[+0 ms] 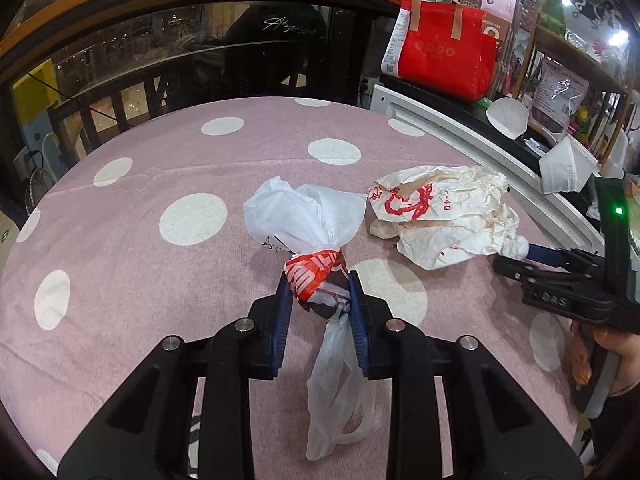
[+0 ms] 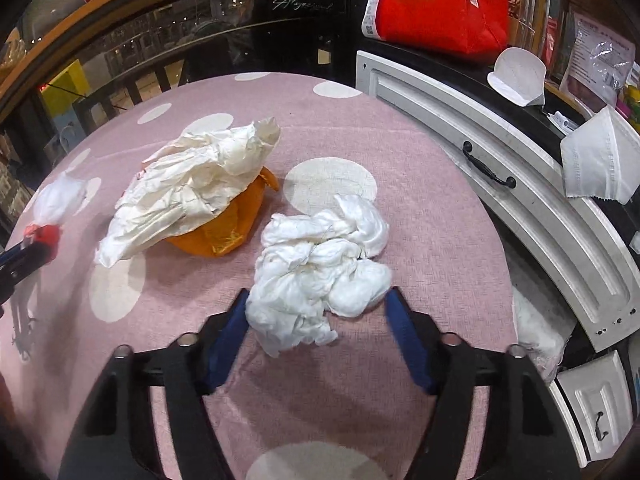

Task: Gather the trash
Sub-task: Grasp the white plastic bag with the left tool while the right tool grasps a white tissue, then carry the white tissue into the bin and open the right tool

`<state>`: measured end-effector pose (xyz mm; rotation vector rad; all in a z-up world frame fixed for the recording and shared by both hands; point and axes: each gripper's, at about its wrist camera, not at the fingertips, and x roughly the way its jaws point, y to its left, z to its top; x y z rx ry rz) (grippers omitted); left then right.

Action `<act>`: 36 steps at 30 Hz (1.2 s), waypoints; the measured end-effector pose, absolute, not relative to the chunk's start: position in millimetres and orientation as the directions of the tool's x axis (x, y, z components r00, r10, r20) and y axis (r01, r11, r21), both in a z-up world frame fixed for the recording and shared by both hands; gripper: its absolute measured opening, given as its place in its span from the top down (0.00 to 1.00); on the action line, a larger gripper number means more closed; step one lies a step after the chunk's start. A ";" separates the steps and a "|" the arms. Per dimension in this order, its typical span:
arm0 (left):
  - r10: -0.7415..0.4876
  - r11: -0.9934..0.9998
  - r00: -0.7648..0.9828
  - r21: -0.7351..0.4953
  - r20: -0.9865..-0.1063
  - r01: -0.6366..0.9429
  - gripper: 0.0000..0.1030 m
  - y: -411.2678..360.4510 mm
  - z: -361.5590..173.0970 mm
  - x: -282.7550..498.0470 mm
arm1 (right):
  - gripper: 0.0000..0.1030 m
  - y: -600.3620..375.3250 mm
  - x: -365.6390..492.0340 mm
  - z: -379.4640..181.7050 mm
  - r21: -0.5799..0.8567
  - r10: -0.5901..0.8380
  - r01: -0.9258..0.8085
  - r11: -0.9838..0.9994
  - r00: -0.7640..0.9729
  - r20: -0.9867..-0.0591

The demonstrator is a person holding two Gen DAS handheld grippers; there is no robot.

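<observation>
In the left wrist view my left gripper (image 1: pixel 318 292) is shut on the red-printed neck of a knotted white plastic bag (image 1: pixel 304 216); the bag's handles hang loose below the pads. Right of it lies a crumpled white paper wrapper (image 1: pixel 440 216) with red print. The right wrist view shows that wrapper (image 2: pixel 188 188) lying over an orange wrapper (image 2: pixel 224 236). A wad of white tissue (image 2: pixel 324 256) sits on the cloth between the fingers of my right gripper (image 2: pixel 316 304). The blue pads stand at its two sides without squeezing it. My left gripper (image 2: pixel 38 242) with the bag (image 2: pixel 56 200) shows at the left edge.
The table wears a pink cloth with white dots (image 1: pixel 140 280). Along its right side runs a white cabinet (image 2: pixel 500 184) with drawer handles. On top of it are a red tote bag (image 1: pixel 444 52) and white face masks (image 2: pixel 600 160). A dark railing (image 1: pixel 120 112) lies beyond the far edge.
</observation>
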<state>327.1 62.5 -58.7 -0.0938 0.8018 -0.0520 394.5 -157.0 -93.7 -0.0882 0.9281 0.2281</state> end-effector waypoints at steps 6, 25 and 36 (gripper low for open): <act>-0.107 0.992 0.691 -0.126 -0.714 0.024 0.73 59.1 -58.4 313.1 | 0.79 -165.6 383.8 -83.3 0.042 0.170 -0.220 0.975 0.600 -0.781; -0.166 0.985 0.719 -0.141 -0.675 0.095 0.73 18.1 -44.2 241.6 | 0.82 -201.4 292.6 -55.0 0.110 0.226 -0.214 0.971 0.655 -0.721; -0.236 0.972 0.702 -0.163 -0.672 0.171 0.73 -24.4 -45.0 209.8 | 0.82 -232.3 237.7 -47.6 0.131 0.224 -0.186 0.974 0.689 -0.689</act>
